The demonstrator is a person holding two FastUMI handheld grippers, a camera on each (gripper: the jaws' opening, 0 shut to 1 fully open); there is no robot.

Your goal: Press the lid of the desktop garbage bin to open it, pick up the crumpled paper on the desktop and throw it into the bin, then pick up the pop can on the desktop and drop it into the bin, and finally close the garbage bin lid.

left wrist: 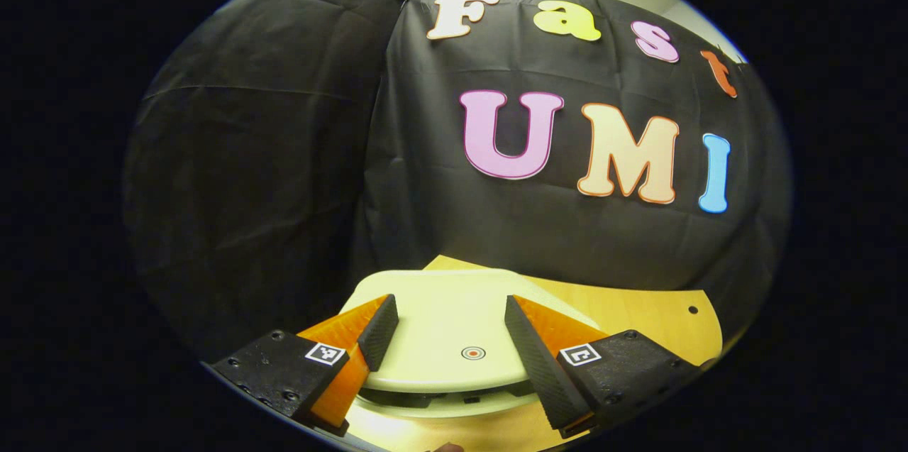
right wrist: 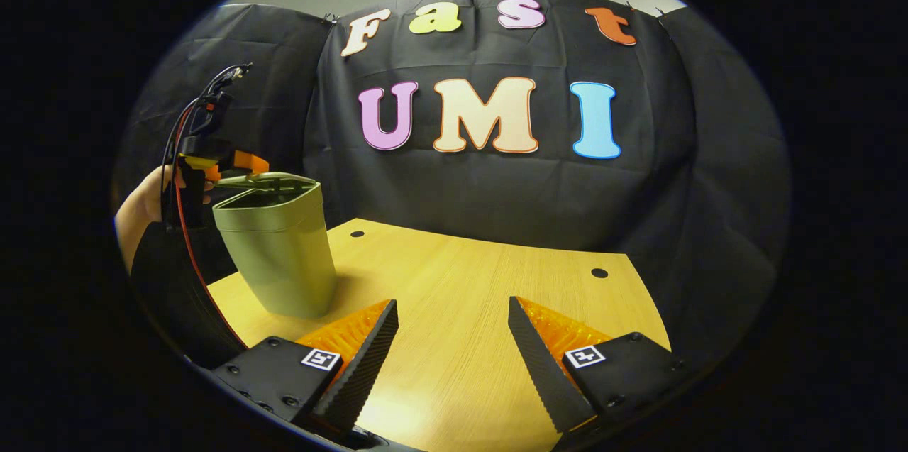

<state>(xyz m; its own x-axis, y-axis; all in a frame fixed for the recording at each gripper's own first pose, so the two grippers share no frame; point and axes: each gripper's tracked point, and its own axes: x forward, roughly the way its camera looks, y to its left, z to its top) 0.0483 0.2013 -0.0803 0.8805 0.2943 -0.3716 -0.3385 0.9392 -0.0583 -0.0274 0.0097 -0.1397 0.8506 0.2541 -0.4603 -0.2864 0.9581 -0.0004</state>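
Two fingers of the left hand-held gripper (left wrist: 451, 328) are seen spread wide at the bottom of the left gripper view, nothing held between them, with the pale lid (left wrist: 454, 328) of the garbage bin directly beyond and between them. A small round target mark (left wrist: 473, 353) is carried on the lid. In the right gripper view, the right hand-held gripper (right wrist: 452, 335) is likewise held wide and empty above the wooden worktop (right wrist: 482, 274). The garbage bin (right wrist: 277, 253) is stood at about ten o'clock, its lid raised slightly. The left hand-held gripper is seen at the bin's lid, gripped by a hand (right wrist: 145, 207).
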